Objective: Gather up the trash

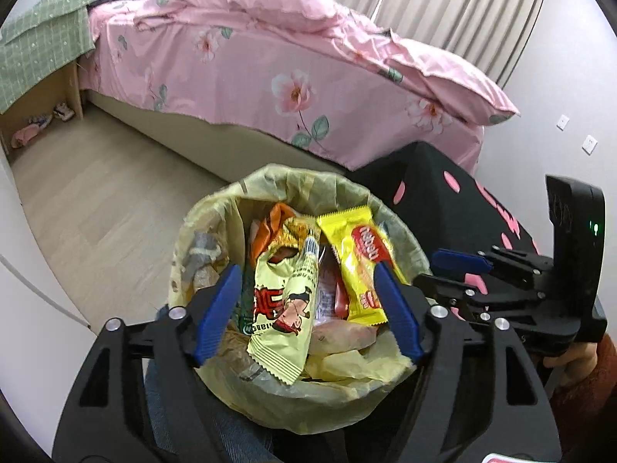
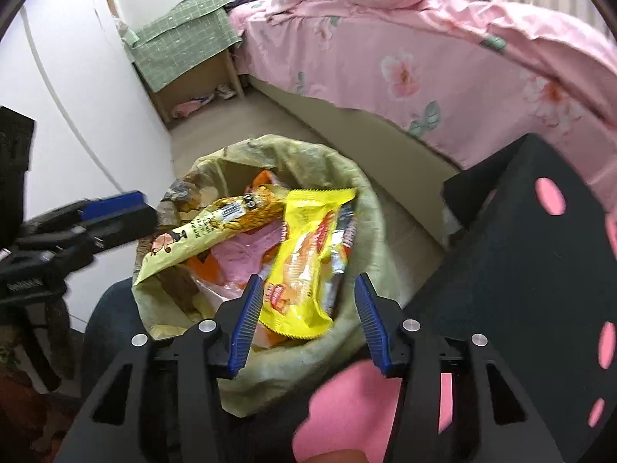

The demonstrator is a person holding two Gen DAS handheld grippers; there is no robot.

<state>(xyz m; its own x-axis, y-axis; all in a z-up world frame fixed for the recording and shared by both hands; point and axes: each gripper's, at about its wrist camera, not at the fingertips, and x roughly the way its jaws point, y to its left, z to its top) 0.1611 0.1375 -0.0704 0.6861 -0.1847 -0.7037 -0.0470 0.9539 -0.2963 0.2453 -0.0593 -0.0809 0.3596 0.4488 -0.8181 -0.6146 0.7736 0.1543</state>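
left tool (image 1: 308,308) agape, right tool (image 2: 304,320) agape too, nothing pinched. just past both sets of tips: lined bin (image 1: 216,208), near full. wrappers look feather-light, crinkly, slick; pinch a crimped end seam. count on top: one pale wrapper (image 1: 279,320), one yellow wrapper (image 2: 304,266), one orange (image 1: 266,231); deeper scraps unclear.

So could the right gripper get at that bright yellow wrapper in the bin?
Probably yes: the right gripper hangs open just above the yellow wrapper, which lies on top of the bin's trash with nothing over it.
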